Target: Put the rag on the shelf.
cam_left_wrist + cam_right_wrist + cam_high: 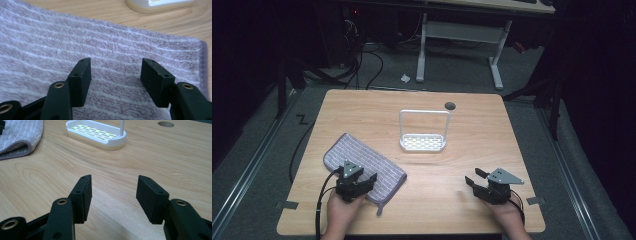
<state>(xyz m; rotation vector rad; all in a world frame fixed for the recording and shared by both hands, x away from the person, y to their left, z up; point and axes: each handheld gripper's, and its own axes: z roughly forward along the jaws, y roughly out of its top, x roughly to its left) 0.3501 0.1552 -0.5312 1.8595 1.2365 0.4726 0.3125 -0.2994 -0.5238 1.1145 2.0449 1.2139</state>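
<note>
Two tools released | left tool [371, 179] over towel [362, 165], long axis diagonal, far-left to near-right | right tool [474, 179] above bare desk [472, 125], rack [424, 131] ahead-left | left nearer towel

- Table [472, 150]: pale wood, visible grain, smooth with a soft satin sheen.
- Cloth [362, 165]: woven terry-like fabric, grey-lilac with thin white stripes, fuzzy and matt, stitched hem along the edge.
- Rack [423, 142]: white tray, seemingly plastic, smooth and slightly glossy, slotted base; thin white frame above it, smooth.
- Left gripper [115, 75]: black jaws, matt, faintly ridged like printed plastic; brass-coloured metal inserts shining in the arms.
- Right gripper [112, 195]: same matt black, finely textured jaws, brass-toned inserts; grey plate on top, flat and dull, looking like metal.
- Floor [257, 150]: grey, rough, carpet-like.
</note>
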